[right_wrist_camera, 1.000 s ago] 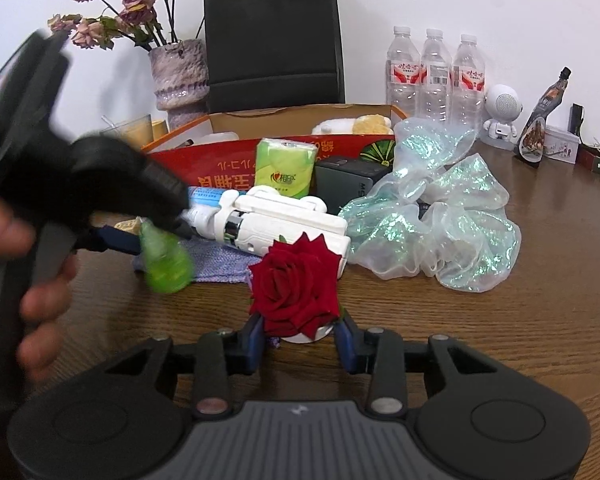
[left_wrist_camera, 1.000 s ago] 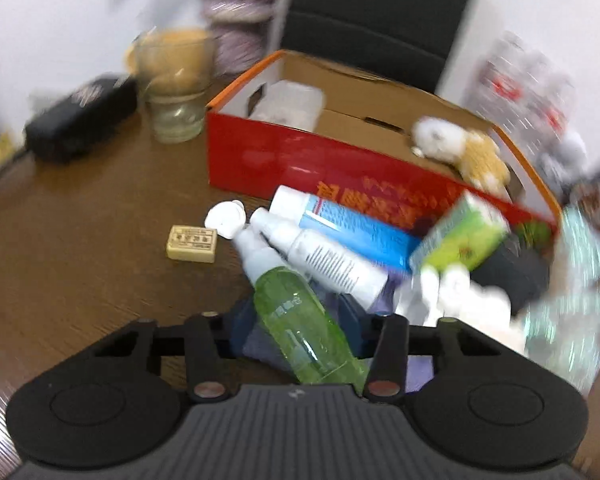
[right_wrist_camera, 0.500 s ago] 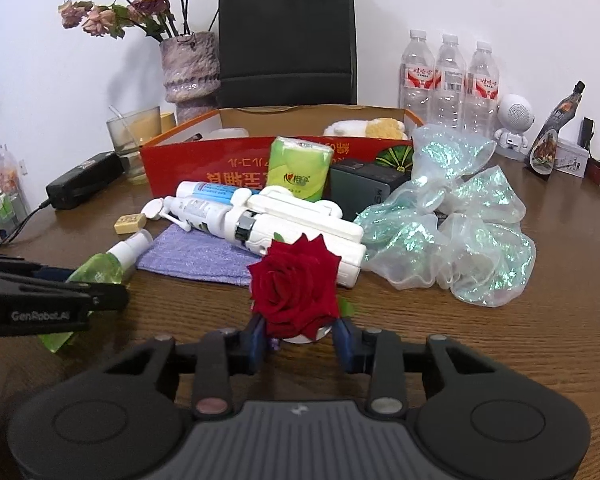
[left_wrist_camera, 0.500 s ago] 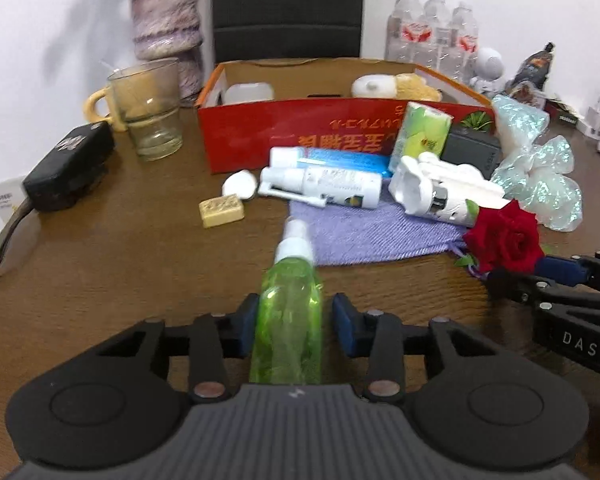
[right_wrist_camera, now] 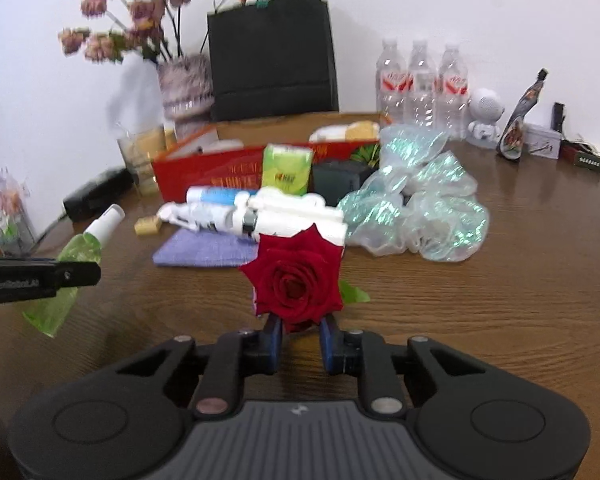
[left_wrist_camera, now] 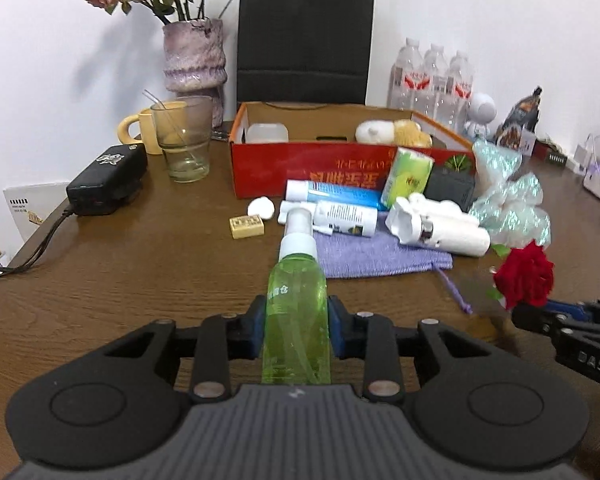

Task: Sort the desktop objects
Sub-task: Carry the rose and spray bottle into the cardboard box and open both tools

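My left gripper (left_wrist_camera: 297,330) is shut on a green spray bottle (left_wrist_camera: 296,308), held above the wooden table with its white nozzle pointing away; the bottle also shows in the right wrist view (right_wrist_camera: 76,254). My right gripper (right_wrist_camera: 300,340) is shut on a red rose (right_wrist_camera: 296,276), lifted above the table; the rose also shows at the right of the left wrist view (left_wrist_camera: 526,276). A red cardboard box (left_wrist_camera: 300,168) stands further back. In front of it lie white tubes (left_wrist_camera: 340,218), a white device (left_wrist_camera: 440,228), a green tissue pack (left_wrist_camera: 408,176) and a purple cloth (left_wrist_camera: 372,256).
A glass (left_wrist_camera: 184,140), a yellow mug (left_wrist_camera: 140,128) and a black adapter (left_wrist_camera: 108,178) stand at the left. A vase (left_wrist_camera: 194,60), a black bag (left_wrist_camera: 304,40) and water bottles (left_wrist_camera: 432,76) line the back. Crumpled iridescent wrap (right_wrist_camera: 416,200) lies at the right.
My left gripper lifted the green bottle off the pile and drew back toward the near table edge. My right gripper raised the rose off the table.
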Motion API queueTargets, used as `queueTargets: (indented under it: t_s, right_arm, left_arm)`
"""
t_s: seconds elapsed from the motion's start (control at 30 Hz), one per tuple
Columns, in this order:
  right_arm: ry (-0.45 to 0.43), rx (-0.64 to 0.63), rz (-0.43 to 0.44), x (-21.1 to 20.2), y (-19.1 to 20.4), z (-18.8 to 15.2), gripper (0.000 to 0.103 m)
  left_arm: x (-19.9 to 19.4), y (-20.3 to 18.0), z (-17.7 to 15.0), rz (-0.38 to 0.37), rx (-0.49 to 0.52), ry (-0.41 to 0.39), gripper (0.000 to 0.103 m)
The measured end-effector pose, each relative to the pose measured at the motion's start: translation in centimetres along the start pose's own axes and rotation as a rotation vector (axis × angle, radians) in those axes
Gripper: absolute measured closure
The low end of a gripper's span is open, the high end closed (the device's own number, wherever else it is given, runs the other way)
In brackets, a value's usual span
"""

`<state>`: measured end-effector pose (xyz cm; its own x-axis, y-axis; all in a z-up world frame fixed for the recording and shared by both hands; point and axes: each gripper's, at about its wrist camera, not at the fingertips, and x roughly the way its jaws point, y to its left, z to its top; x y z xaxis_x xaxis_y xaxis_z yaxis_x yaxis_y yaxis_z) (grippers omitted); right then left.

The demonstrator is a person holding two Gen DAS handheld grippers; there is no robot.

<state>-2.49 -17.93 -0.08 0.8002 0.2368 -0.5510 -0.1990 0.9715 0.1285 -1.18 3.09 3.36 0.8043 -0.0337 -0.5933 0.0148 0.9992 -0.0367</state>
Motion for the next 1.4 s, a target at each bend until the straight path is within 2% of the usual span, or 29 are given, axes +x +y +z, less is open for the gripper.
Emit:
queueTargets:
  t_s: [0.13, 0.3, 0.43, 0.57, 0.67, 0.8, 0.93, 1.03, 1.07, 1.1, 1.2, 1.3, 1.4]
  right_arm:
    - [-0.032, -0.011, 0.003, -1.3, 0.2, 0.7, 0.085]
    - [-0.119, 0.005, 0.023, -2.7, -0.1, 3.5, 0.085]
    - [-0.175, -0.009, 0.004, -2.4, -0.7, 7.4, 0.085]
    - [-0.199, -0.050, -0.021, 0.5, -1.7, 12.9, 0.085]
    - [-0.136, -0.063, -0.035, 4.9, -2.5, 17.1, 0.085]
    - [-0.006, -0.052, -0.065, 11.0, -3.9, 20.4, 0.084]
    - [0.139, -0.057, -0.115, 16.8, -4.7, 22.4, 0.085]
    - [0.248, -0.082, -0.137, 20.0, -5.1, 22.1, 0.085]
    - [0.288, -0.074, -0.144, 20.8, -5.3, 21.9, 0.083]
    - [0.329, -0.062, -0.152, 21.5, -5.6, 21.8, 0.072]
    - [0.335, -0.035, -0.145, 20.5, -5.8, 22.0, 0.047]
    - [0.327, -0.010, -0.134, 19.0, -6.0, 22.3, 0.042]
    - [0.319, 0.015, -0.123, 17.5, -6.1, 22.6, 0.035]
  left_arm:
    - [-0.6, 0.3, 1.4, -0.037, -0.019, -0.036, 0.072]
    - [-0.2, 0.6, 4.8, -0.058, -0.016, -0.095, 0.072]
    - [0.9, 0.9, 8.8, -0.062, 0.001, -0.140, 0.072]
    - [3.0, 1.8, 14.7, -0.071, 0.025, -0.176, 0.072]
    - [6.8, 2.3, 18.9, -0.084, 0.055, -0.142, 0.072]
    - [14.1, 2.4, 22.0, -0.023, 0.064, -0.039, 0.072]
    - [15.6, 2.8, 22.1, -0.005, 0.054, 0.025, 0.072]
    - [16.7, 3.1, 22.1, 0.007, 0.046, 0.071, 0.071]
    - [17.0, 3.2, 22.1, 0.011, 0.043, 0.086, 0.071]
    - [17.4, 3.3, 22.1, 0.015, 0.041, 0.102, 0.071]
    - [18.4, 3.6, 22.1, 0.027, 0.032, 0.148, 0.065]
    - [19.4, 3.9, 22.0, 0.039, 0.024, 0.194, 0.052]
    - [18.4, 4.3, 22.5, 0.051, 0.015, 0.199, 0.049]
